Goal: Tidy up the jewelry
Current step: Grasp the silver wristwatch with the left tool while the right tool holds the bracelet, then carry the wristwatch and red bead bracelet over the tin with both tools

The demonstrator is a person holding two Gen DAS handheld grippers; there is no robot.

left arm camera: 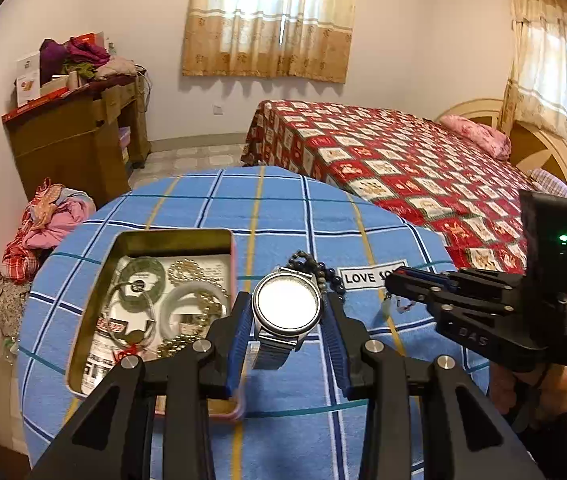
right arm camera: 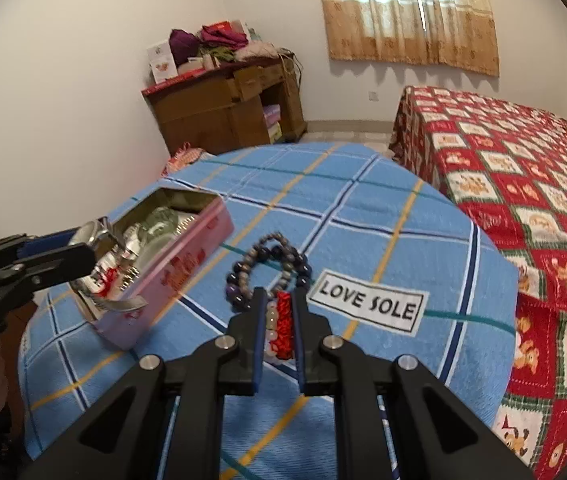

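Note:
My left gripper is shut on a silver wristwatch, holding it by the case just right of the open pink tin; its metal band hangs down. In the right wrist view the watch is held over the tin. The tin holds jade bangles, gold bead chains and other pieces. My right gripper is shut on a red and pale bead bracelet. A dark bead bracelet lies on the blue checked cloth just beyond its tips; it also shows in the left wrist view.
The round table carries a blue checked cloth with a "LOVE SOLE" label. A bed with a red patterned cover stands to the right. A wooden desk piled with clothes is by the wall.

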